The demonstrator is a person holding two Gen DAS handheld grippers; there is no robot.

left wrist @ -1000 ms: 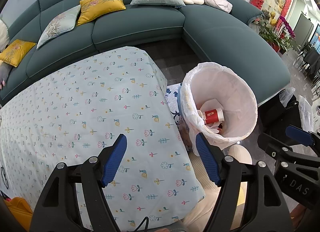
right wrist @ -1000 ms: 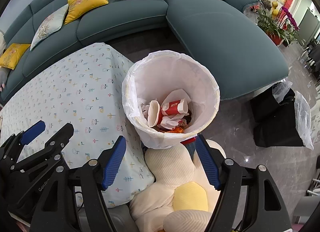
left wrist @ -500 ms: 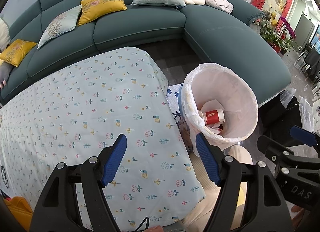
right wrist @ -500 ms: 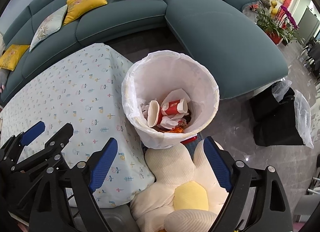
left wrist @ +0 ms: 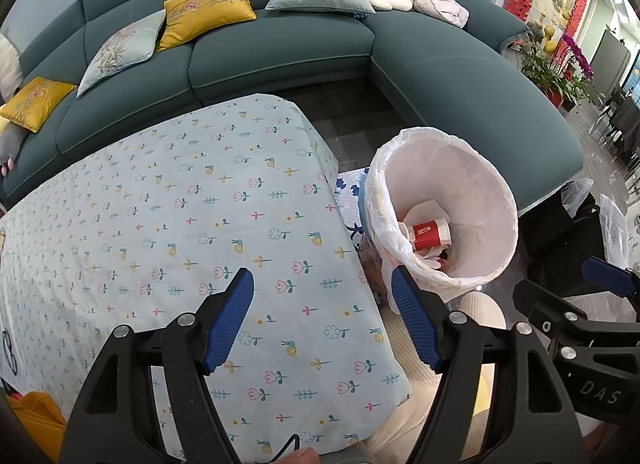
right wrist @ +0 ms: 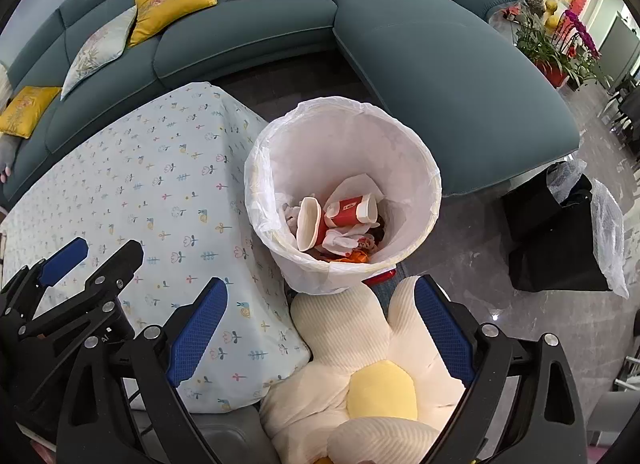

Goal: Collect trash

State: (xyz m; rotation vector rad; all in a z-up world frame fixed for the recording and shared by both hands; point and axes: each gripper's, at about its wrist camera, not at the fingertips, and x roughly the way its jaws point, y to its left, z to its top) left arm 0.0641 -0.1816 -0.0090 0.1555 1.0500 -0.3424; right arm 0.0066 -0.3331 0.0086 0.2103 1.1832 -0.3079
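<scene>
While the left gripper (left wrist: 322, 320) hangs over the near corner of the flower-print tablecloth (left wrist: 168, 224), its blue fingers spread apart around nothing, the right gripper (right wrist: 320, 334) sits with its fingers wide apart and empty above a cream flower-shaped cushion (right wrist: 360, 348) on the floor. Only the right wrist view shows that cushion whole, yellow centre included; the left wrist view catches just a sliver beside the cloth. Just beyond stands the white-lined trash bin (right wrist: 416, 152), close against the table's corner. From the left, a single red paper cup (left wrist: 430, 233) on white paper shows inside. The right view looks deeper: the same red cup (right wrist: 352, 208), a second cup (right wrist: 308, 224) lying mouth-up, crumpled wrappers (right wrist: 344, 240) and orange scraps. Farther off curves the teal sofa (left wrist: 280, 44) with yellow cushions (left wrist: 208, 6); black bags (right wrist: 556, 240) appear in full only on the right.
</scene>
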